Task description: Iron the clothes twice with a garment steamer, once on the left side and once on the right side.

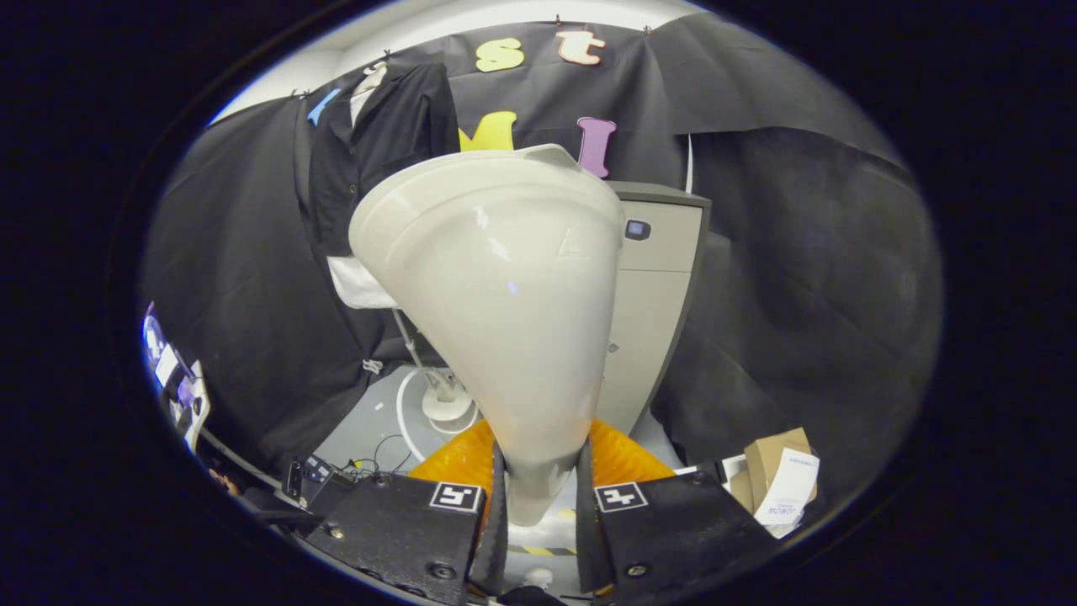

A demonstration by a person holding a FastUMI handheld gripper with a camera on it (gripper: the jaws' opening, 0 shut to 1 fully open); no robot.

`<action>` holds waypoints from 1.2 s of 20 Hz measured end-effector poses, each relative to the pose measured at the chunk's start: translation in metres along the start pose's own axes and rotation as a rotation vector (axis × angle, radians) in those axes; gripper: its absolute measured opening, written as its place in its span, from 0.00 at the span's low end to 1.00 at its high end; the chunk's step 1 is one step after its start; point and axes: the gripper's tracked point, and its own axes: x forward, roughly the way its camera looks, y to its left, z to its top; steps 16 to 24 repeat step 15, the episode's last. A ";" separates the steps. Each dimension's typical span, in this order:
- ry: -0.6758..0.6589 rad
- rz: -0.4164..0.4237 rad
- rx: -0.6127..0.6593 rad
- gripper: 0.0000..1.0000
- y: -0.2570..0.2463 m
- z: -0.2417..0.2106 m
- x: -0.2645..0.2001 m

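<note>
The claw (pixel 538 497) is clamped on the narrow handle end of the garment steamer (pixel 496 303); both fingers (pixel 496 513) press against its sides, 1 on each flank. The steamer head flares upward and away from the fingers, with its wide rim pointing toward the booth wall.

Just beyond the fingers, an orange ribbed part (pixel 618 454) shows on both sides of the handle. Beyond it, on the floor, stands a round white base (pixel 446 408) with a thin pole rising from it.

Farther off, the clothes, a dark garment (pixel 379 151) over a white layer, hang on that stand, left of the steamer head and well apart from it. A grey cabinet (pixel 656 278) stands behind the steamer, and a cardboard box (pixel 778 463) lies to the right.

Judgement: neither of the 2 passes appears started.

Hazards:
- The grip sits low on a smooth tapered handle; the top-heavy head may pivot or slip during the swing left.
- The broad head hides much of the garment, so the rim may snag the fabric or strike the pole.
</note>
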 end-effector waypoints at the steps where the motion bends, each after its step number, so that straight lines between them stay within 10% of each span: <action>1: 0.007 -0.002 0.002 0.36 -0.002 -0.003 -0.001; 24: 0.028 0.002 0.010 0.36 -0.005 -0.017 -0.012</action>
